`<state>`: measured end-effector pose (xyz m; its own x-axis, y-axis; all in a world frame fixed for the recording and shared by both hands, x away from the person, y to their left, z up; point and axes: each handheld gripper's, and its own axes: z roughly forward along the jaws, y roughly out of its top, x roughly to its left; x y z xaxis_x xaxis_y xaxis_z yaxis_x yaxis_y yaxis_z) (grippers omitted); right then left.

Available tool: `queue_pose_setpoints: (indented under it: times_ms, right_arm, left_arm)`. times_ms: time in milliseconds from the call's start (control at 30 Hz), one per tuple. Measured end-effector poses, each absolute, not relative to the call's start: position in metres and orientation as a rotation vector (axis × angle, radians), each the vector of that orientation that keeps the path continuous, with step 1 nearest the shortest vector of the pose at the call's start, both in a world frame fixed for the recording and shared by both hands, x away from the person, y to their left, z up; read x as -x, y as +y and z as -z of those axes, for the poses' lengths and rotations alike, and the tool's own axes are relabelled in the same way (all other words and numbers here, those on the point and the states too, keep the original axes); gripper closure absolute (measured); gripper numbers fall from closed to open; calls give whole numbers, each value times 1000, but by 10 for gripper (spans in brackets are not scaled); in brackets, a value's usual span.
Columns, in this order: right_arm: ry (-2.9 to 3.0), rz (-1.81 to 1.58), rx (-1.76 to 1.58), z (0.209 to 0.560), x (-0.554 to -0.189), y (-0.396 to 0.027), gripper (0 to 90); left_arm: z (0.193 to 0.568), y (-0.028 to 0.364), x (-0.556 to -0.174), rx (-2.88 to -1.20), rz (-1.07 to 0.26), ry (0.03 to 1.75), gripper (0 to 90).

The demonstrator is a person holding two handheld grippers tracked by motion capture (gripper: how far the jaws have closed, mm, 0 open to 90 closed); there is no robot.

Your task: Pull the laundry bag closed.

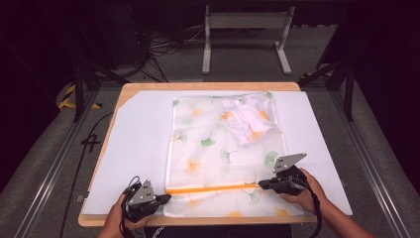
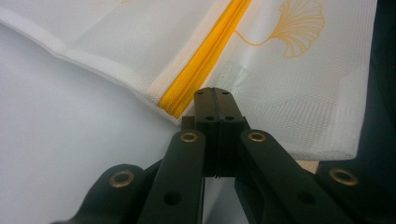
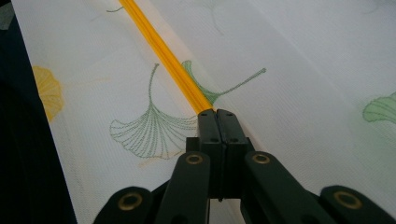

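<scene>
A white mesh bag printed with ginkgo leaves lies flat on the table, with a white garment bunched inside its far right corner. An orange zipper runs across the bag near its front edge. My left gripper is shut at the zipper's left end, its tips pinching the bag's edge beside the orange tape. My right gripper is shut on the zipper farther right. In the right gripper view the orange line ends at the closed tips; the pull is hidden.
The bag rests on a white sheet that covers a wooden tabletop. Its front edge runs just below my hands. Beyond the table are a metal stand and floor cables.
</scene>
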<state>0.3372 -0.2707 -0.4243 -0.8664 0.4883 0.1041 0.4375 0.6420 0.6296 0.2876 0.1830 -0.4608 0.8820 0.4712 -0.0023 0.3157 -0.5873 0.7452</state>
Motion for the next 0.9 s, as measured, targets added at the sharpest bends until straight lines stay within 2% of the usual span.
queue_pose_setpoints:
  times_ms: [900]
  right_arm:
    - [2748, -1043, -857, 426, -334, -296, 900]
  left_arm:
    - [461, 183, -288, -2240, -247, 564, 900]
